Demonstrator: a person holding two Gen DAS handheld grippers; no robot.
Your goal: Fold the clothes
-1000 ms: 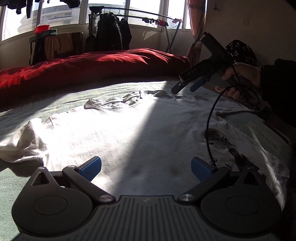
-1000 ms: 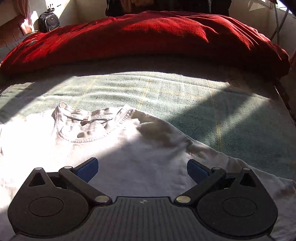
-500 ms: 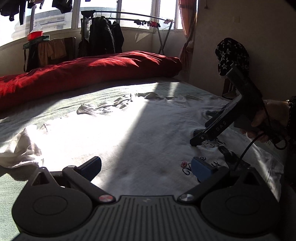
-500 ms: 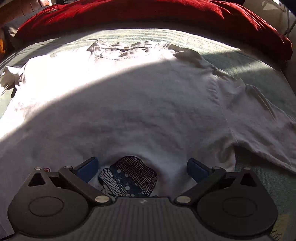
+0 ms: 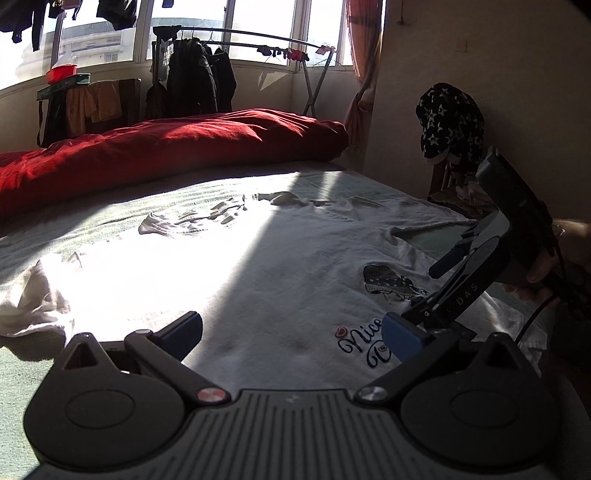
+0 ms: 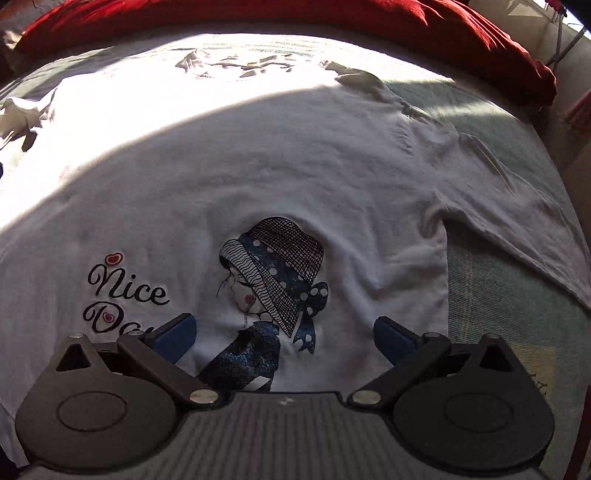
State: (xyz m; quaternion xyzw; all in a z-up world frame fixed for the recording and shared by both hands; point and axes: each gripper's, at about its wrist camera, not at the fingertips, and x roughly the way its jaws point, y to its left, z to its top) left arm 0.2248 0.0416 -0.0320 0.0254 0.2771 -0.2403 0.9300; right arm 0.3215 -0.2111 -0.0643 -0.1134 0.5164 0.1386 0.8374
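A white long-sleeved shirt (image 5: 229,280) (image 6: 280,158) lies spread front-up on the bed, collar toward the red quilt. Its print shows a girl in a hat (image 6: 275,266) and the words "Nice Day" (image 6: 122,291). My left gripper (image 5: 291,332) is open low over the shirt's lower left part, nothing between its blue pads. My right gripper (image 6: 284,332) is open just above the printed figure near the hem. The left wrist view shows the right gripper (image 5: 436,291) held by a hand at the right. One sleeve (image 6: 517,221) stretches right; the other (image 5: 33,295) is bunched at the left.
A red quilt (image 5: 166,147) (image 6: 332,14) lies rolled along the far side of the green bed cover (image 6: 509,295). Behind stand a clothes rack (image 5: 207,81) with dark jackets and windows. A chair with star-patterned cloth (image 5: 448,122) stands by the right wall.
The right gripper drew back from the collar toward the hem and dropped lower, bringing the printed figure into view. The left gripper shifted slightly back; both stayed open.
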